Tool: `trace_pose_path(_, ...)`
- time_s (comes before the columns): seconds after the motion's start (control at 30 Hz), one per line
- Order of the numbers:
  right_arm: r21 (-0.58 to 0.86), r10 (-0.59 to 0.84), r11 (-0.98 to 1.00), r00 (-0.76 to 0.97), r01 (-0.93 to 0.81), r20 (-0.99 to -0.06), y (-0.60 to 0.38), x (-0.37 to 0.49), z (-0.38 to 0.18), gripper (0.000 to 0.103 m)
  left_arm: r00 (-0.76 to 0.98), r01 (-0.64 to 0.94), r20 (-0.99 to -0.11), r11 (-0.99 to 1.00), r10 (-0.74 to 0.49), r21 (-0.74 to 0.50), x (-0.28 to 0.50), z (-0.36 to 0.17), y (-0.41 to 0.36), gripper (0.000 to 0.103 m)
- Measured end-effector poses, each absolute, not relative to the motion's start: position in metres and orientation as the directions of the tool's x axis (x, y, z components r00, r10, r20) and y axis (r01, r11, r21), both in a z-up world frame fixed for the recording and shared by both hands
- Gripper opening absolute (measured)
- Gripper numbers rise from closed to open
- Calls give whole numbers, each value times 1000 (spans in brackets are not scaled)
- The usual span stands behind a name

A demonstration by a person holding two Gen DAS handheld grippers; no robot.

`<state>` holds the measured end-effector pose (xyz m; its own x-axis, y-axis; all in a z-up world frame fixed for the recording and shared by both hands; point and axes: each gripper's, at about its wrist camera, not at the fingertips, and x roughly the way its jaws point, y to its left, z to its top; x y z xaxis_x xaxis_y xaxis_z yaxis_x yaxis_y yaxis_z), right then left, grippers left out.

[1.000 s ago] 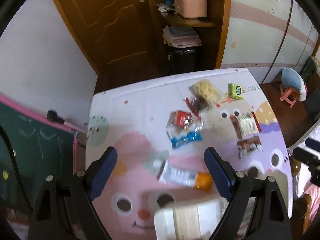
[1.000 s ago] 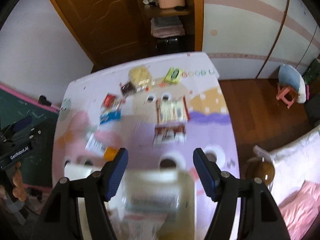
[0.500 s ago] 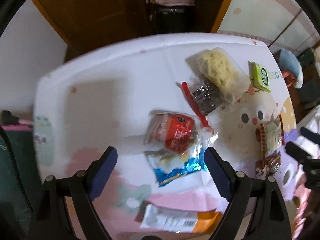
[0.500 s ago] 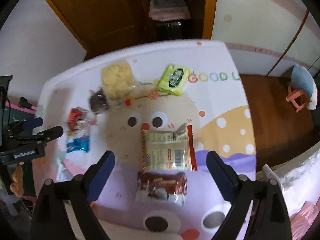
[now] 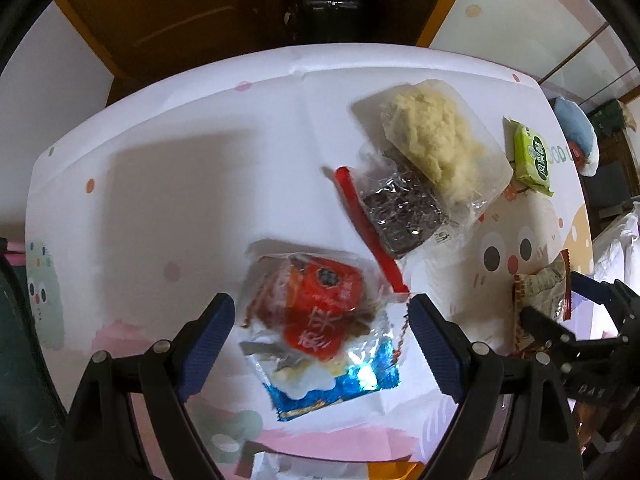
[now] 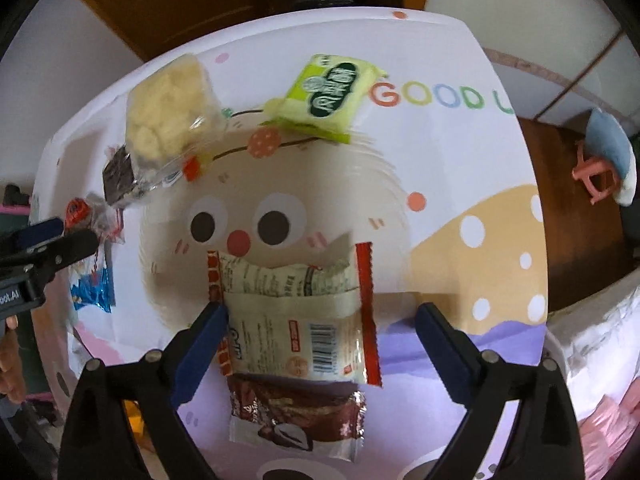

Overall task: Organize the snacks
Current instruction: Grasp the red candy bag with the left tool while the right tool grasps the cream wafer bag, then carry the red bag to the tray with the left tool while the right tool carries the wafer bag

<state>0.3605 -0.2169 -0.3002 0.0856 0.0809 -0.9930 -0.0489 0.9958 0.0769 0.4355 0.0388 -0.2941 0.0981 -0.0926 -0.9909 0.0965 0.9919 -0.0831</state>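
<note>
On the table: the snacks are lying loose on a cartoon tablecloth (image 6: 460, 208); none is being carried at this moment.

Left gripper (image 5: 320, 344): it is hovering low over the red packet (image 5: 316, 304), with the jaws spread wide on both sides of it and not touching it; I judge this placing as a preparation to close on that packet.

Red packet: it is lying partly on top of a blue packet (image 5: 332, 388), so the jaws, when closing, could catch both wrappers together.

Right gripper (image 6: 320, 340): its jaws are standing released around the beige packet (image 6: 296, 320); the left finger (image 6: 200, 344) is just beside the packet's edge, perhaps touching, while the other finger is standing well apart; nothing is being gripped.

Beige packet: it is lying with the barcode side up, and its near end is overlapping a brown packet (image 6: 296, 424).

Other snacks: a clear bag of yellow pieces (image 5: 436, 144) is resting on a dark foil packet (image 5: 404, 212), with a red strip (image 5: 368, 232) beside; a green packet (image 6: 332, 92) is lying apart near the printed letters.

Hard to see: the printing on the red packet is blurred; the blue packet is half covered; something white and orange (image 5: 320, 470) at the bottom edge of the left view is cut off, so I cannot say what it is; the place where the snacks should go is not showing in either view.
</note>
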Motion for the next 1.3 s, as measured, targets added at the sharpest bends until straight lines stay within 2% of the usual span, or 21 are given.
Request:
trace_pose_path(0.2,14,18,998,60,-63,-998,-202,363,-305,98,109,107,-992,993,-67,-55,435,-301,27,88)
trace_pose_path(0.3,-7,-3,998,61,-68,-998,-194,362,-307,95,114,110,-991,992,-74,-61,433,-301,23,79)
trace_pose_path(0.33,-13,-8,997,66,-71,-998,-194,360,-307,92,113,108,-990,992,-81,-69,432,-301,23,69)
trace_pose_path(0.37,-16,-9,997,75,-81,-997,-192,357,-305,84,115,109,-989,991,-89,-76,431,-301,23,65)
trace_pose_path(0.4,-15,-7,996,85,-91,-996,-190,356,-303,68,124,110,-989,992,-82,-68,427,-300,21,64)
trace_pose_path(0.43,-14,-4,995,97,-103,-995,-186,355,-299,58,133,113,-989,992,-71,-56,426,-299,21,63)
trace_pose_path(0.47,-10,1,994,98,-110,-995,-182,354,-298,52,139,118,-988,992,-66,-50,424,-298,20,62)
trace_pose_path(0.67,9,21,994,104,-109,-994,-176,345,-293,42,184,110,-982,994,-33,-12,408,-290,13,59)
trace_pose_path(0.73,43,53,995,113,-88,-992,-178,344,-290,34,197,99,-979,995,-42,-23,401,-282,14,59)
trace_pose_path(0.8,76,86,994,128,-76,-988,-180,340,-281,21,212,101,-976,994,-55,-34,392,-271,15,59)
trace_pose_path(0.83,86,95,994,133,-72,-987,-180,337,-277,19,222,104,-973,994,-59,-37,389,-265,17,59)
trace_pose_path(1.07,132,144,988,179,-79,-973,-184,319,-246,17,292,122,-953,991,-84,-50,363,-217,27,59)
trace_pose_path(1.3,244,256,967,247,-76,-935,-202,302,-200,17,344,118,-931,989,-123,-87,323,-165,47,59)
